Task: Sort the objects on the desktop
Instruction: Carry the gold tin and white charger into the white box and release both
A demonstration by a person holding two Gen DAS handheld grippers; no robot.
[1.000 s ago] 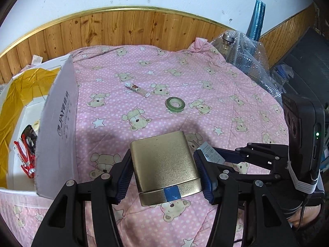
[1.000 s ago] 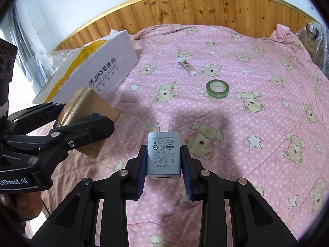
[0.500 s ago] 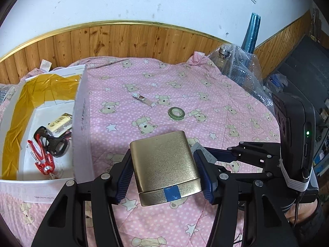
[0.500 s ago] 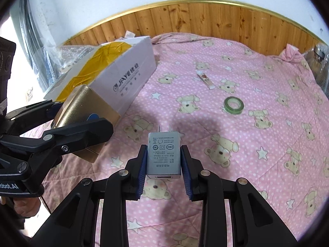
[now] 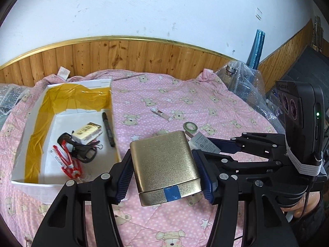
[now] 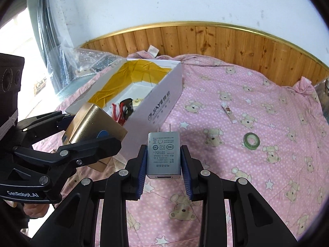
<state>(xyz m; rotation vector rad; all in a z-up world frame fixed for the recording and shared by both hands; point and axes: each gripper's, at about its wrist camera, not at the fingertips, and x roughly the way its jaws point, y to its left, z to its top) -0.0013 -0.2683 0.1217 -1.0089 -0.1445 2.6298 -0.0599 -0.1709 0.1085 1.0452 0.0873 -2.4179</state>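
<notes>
My left gripper (image 5: 164,173) is shut on a gold tin (image 5: 164,162) with a blue tape strip, held above the pink quilt just right of the white box (image 5: 20,127). The right wrist view shows the same gold tin (image 6: 92,125) at the left. My right gripper (image 6: 163,160) is shut on a grey USB charger (image 6: 163,154), prongs pointing away, near the box's printed side wall (image 6: 162,105). From the left wrist view the charger (image 5: 202,144) peeks out beside the tin. A green tape roll (image 6: 251,141) and a small tube (image 6: 228,113) lie on the quilt.
The white box with yellow tape lining holds a red tool (image 5: 65,162), a black clip (image 5: 80,150), a small carton (image 5: 88,130) and a black pen (image 5: 108,128). Bubble wrap (image 5: 244,86) and a blue roll (image 5: 256,49) stand at the far right. Wood panelling (image 5: 123,55) backs the quilt.
Both grippers have risen and drawn back with their loads, so the box's inside has come into view. The tin and charger stay gripped as before.
</notes>
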